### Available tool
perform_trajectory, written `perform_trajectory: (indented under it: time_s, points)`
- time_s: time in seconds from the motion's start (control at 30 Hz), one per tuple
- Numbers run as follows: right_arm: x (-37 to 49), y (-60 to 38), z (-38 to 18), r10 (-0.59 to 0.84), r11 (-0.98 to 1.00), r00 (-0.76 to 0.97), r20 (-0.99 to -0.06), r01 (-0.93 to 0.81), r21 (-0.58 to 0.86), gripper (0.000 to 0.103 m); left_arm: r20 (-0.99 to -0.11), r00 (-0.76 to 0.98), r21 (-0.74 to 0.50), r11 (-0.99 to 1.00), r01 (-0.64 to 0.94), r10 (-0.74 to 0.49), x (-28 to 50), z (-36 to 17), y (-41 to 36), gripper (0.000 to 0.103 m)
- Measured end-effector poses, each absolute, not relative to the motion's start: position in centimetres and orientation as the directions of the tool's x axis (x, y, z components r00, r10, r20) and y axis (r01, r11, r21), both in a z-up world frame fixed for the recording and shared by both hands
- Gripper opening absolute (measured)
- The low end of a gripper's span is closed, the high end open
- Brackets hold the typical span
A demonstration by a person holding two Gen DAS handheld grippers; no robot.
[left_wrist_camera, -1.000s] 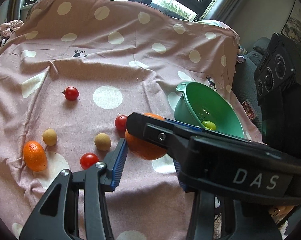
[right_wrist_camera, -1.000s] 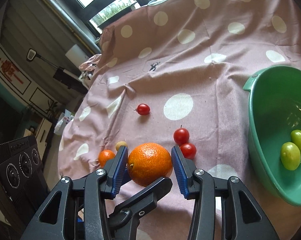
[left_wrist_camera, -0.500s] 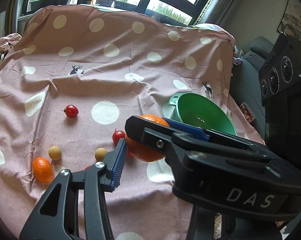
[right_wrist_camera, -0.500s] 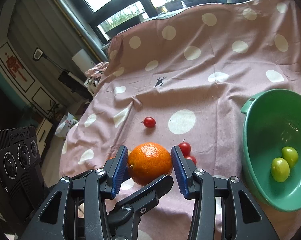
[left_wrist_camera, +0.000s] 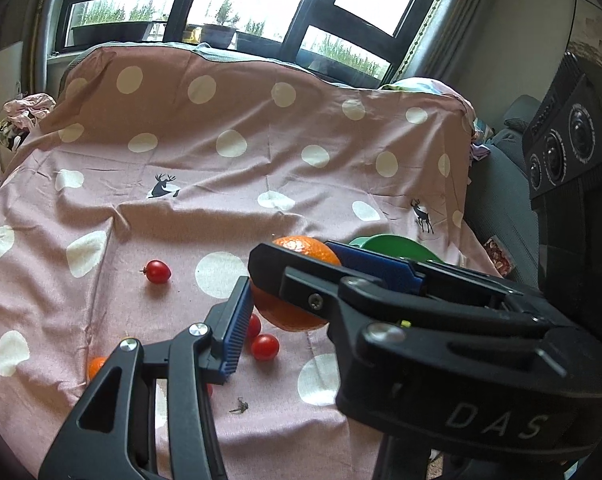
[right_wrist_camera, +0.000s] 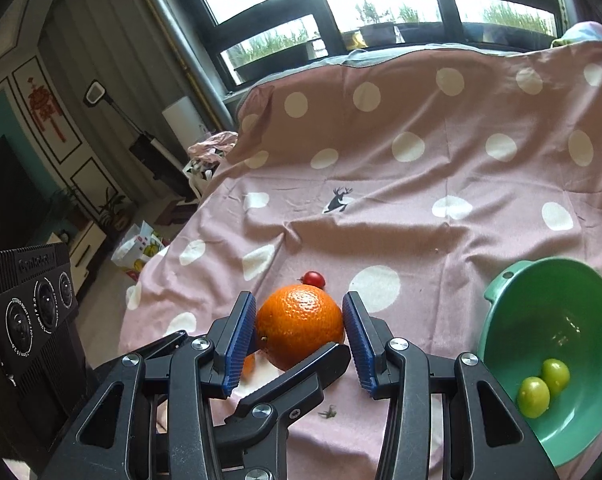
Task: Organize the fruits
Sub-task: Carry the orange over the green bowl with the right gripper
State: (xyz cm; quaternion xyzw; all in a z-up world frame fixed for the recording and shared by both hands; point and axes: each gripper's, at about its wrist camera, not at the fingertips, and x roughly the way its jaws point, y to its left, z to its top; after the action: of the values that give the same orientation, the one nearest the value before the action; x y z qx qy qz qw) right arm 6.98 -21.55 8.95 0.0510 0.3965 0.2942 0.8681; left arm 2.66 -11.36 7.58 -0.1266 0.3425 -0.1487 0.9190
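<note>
We hold a two-finger gripper in each hand over a surface draped in a pink polka-dot cloth [right_wrist_camera: 441, 184]. Our right gripper [right_wrist_camera: 299, 330] has its blue ribbed fingers [right_wrist_camera: 241, 336] partly open and pressed against both sides of a large orange [right_wrist_camera: 299, 330], which hangs clear above the cloth. Our left gripper [left_wrist_camera: 289, 296] reaches in from the side; its one visible finger [left_wrist_camera: 237, 328] sits against the same orange [left_wrist_camera: 297, 280], but the right gripper blocks its other finger, so we cannot tell whether it grips. To the right stands a green bowl [right_wrist_camera: 513, 292] with two small green fruits [right_wrist_camera: 543, 386] inside. On the cloth, a cherry tomato [left_wrist_camera: 158, 271] lies alone toward the left, two more cherry tomatoes [left_wrist_camera: 264, 346] lie just below the orange, and a small orange citrus fruit [left_wrist_camera: 96, 366] peeks out beside the left gripper. Windows [left_wrist_camera: 261, 4] run behind the surface.
</note>
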Motion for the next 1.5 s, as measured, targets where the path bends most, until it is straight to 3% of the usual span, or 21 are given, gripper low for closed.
perform_trajectory:
  time_s: [1.5]
  points:
    - [8.3, -36.3, 7.7, 0.394, 0.901, 0.671, -0.628, -0.145, 0.410, 0.048, -0.632, 0.563, -0.283, 0.835, 0.472, -0.532, 8.1, 6.6, -25.5, 0.046]
